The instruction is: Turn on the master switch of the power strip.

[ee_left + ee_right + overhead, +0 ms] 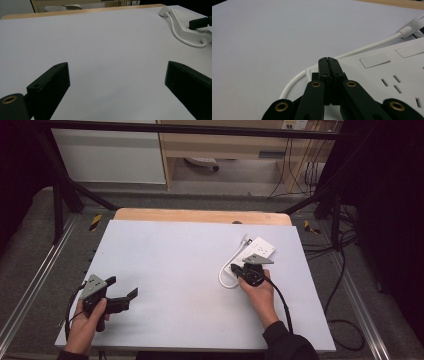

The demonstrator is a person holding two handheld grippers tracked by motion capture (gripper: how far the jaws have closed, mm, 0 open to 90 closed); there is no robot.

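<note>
A white power strip (pixel 259 250) lies at the right of the white table sheet (pixel 175 270), with its white cable (pixel 222 279) looping off its near end. My right gripper (pixel 238 269) is shut, nothing between its jaws, and its tips sit over the strip's near corner. In the right gripper view the closed tips (pixel 328 60) stand just above the strip (pixel 392 72), with the cable (pixel 362 48) curving behind them. My left gripper (pixel 122 286) is held open at the front left. It (pixel 117 65) is empty and faces the strip (pixel 182 22) far off.
A wooden table edge (pixel 200 215) runs along the back of the sheet. Black frame bars (pixel 60 205) flank the table. Black cables (pixel 345 325) lie on the floor at right. A person's hands hold both grippers at the near edge.
</note>
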